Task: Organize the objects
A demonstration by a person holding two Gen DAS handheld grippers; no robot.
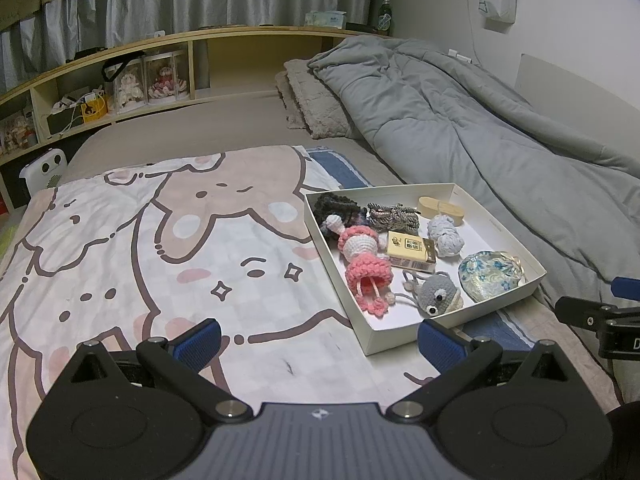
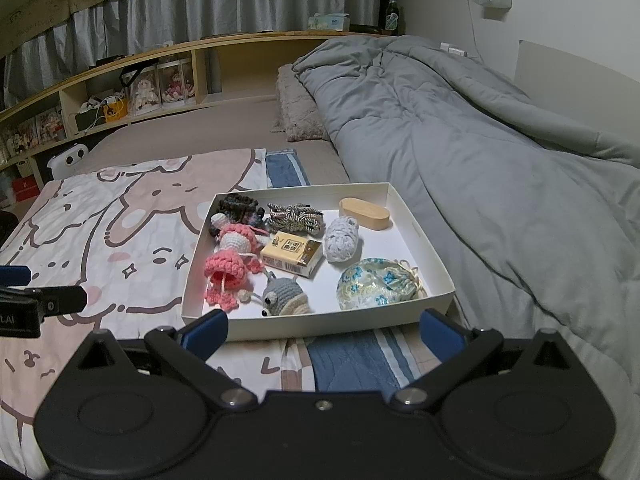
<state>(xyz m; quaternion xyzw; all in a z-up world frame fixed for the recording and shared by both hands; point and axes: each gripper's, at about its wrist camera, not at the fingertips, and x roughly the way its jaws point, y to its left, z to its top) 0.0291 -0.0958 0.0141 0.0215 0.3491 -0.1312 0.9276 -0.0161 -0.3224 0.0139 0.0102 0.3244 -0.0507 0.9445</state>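
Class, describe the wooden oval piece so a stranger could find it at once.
Find the white tray on the bed, beside the grey duvet. Look in its far corner nearest the duvet: the wooden oval lies there. It alone is smooth, plain wood; its neighbours are yarn, cord or fabric.

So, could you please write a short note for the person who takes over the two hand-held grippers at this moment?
Left hand-held gripper: open, holding nothing, over the cartoon blanket, just left of the white box.
Right hand-held gripper: open, holding nothing, at the box's near edge.
Inside the box, on the bed: pink crochet doll, grey crochet fish, yellow card box, floral pouch, white yarn piece, wooden oval case, braided cord, dark knit item.
Done: every small item in view lies in the box.
Left: I cannot tell from the pictures; no loose item shows on the blanket.
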